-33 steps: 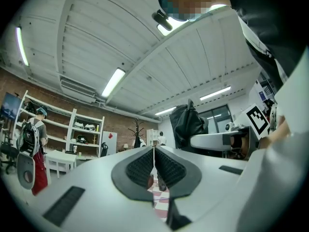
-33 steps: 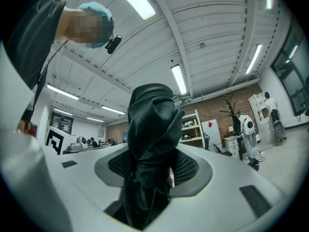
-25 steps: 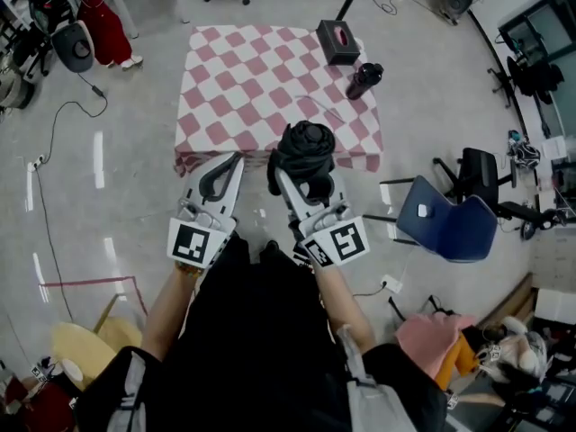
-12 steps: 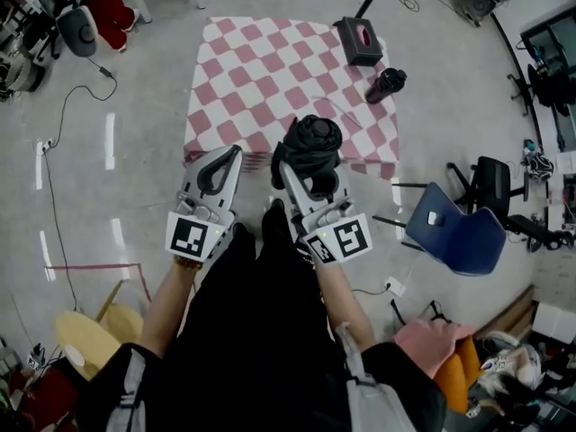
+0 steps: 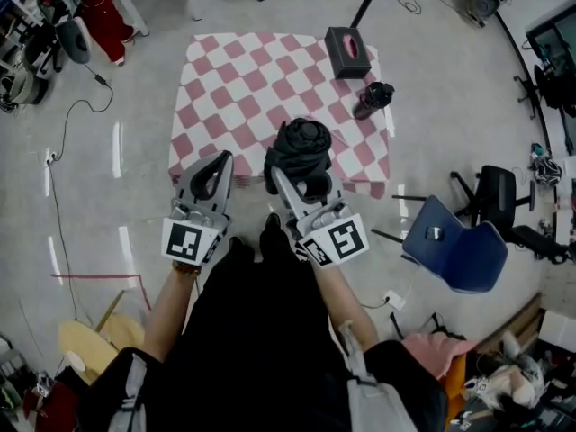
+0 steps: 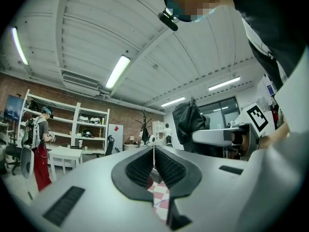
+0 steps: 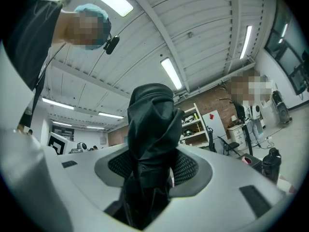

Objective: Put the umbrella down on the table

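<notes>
Umbrella (image 5: 304,151), one black folded bundle, sat clamped upright in the right gripper (image 5: 295,178), at the one checkered table's (image 5: 236,79) near edge. Left gripper (image 5: 214,167) was pinched together, empty. On the table: one box (image 5: 346,50), one bottle (image 5: 372,100).

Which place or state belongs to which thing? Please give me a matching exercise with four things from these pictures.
1. umbrella
2. left gripper
3. black box
4. blue chair

a. beside the table, not on it
b. shut, nothing between
c. on the table's far right corner
d. clamped in the right gripper

Pairs: 1-d, 2-b, 3-c, 4-a.
</notes>
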The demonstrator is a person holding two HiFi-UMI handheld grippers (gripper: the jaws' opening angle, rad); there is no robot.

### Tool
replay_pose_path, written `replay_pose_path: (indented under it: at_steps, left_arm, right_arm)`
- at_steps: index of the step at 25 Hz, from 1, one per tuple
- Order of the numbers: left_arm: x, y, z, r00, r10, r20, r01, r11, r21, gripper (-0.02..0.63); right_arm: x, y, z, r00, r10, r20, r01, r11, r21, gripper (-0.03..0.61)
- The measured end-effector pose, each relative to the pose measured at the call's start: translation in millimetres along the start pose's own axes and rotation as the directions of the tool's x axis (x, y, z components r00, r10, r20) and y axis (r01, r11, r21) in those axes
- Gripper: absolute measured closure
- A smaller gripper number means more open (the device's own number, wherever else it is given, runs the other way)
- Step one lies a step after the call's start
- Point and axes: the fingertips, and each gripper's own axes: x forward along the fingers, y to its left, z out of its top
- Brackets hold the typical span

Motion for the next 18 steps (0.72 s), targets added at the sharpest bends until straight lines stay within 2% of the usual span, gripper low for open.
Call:
replay_pose_path:
  at_steps: [8,12,16,18]
  left_arm:
    - [33.7,-18.0,-8.1,1.000,-0.005,0.031,0.006,0.999,-0.037,0.597]
    - [44.9,-9.8,-18.1,1.000,-0.009,-0.002,0.009,0.999,-0.051,0.597]
    - [53.0,-0.1,-25.0,1.000,-0.024,0.013,0.024,0.998,-0.052,0.597]
    - [56.5,6.3,-30.2,1.000,-0.025,-0.011,0.025,0.998,-0.055,0.597]
  right_arm:
    - [-0.3,-37.5,3.8,1.000,0.013,-0.017,-0.013,1.000,0.002,0.364]
    - [7.7,-52.1,3.6,1.000,0.001,-0.025,-0.001,1.000,0.008,0.364]
    - [18.3,-62.9,-3.7,0.998,-0.020,-0.052,0.021,0.999,0.026,0.364]
    - [25.1,-67.6,-8.3,0.998,-0.025,-0.063,0.028,0.999,0.041,0.364]
